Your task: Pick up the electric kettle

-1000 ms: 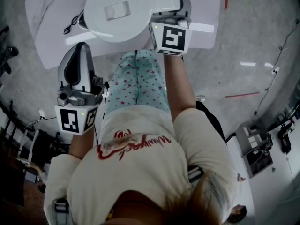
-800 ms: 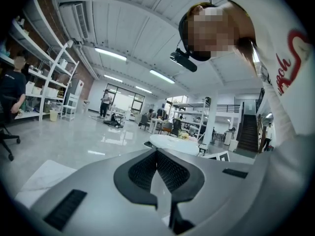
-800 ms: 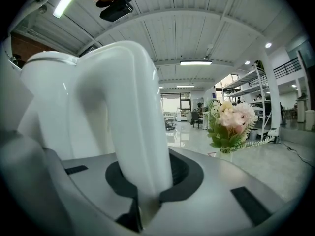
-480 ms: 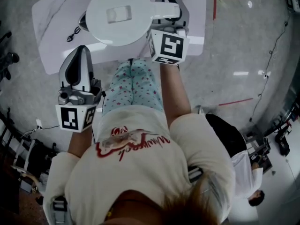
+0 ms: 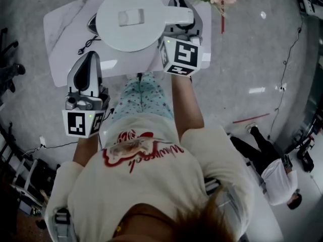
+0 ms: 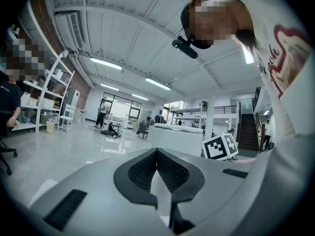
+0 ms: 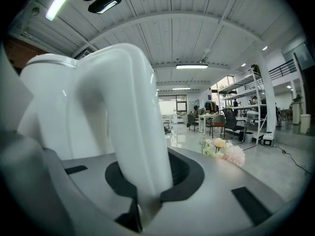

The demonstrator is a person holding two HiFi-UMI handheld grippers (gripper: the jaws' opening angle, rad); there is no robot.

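Within the last second the right tongs (image 5: 183, 13), clamped narrowly on the handle (image 5: 176, 17) of the electric kettle (image 5: 130, 19), have carried it up off its dark base (image 5: 93, 20) on the table (image 5: 65, 39) below, so the pick-up looks done. The left tongs (image 5: 90, 57), closed and empty, have risen too, well to the kettle's left. There are one kettle, one base, one table and two tongs.

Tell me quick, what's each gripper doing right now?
Left gripper: closed, empty.
Right gripper: closed on the electric kettle by its handle.
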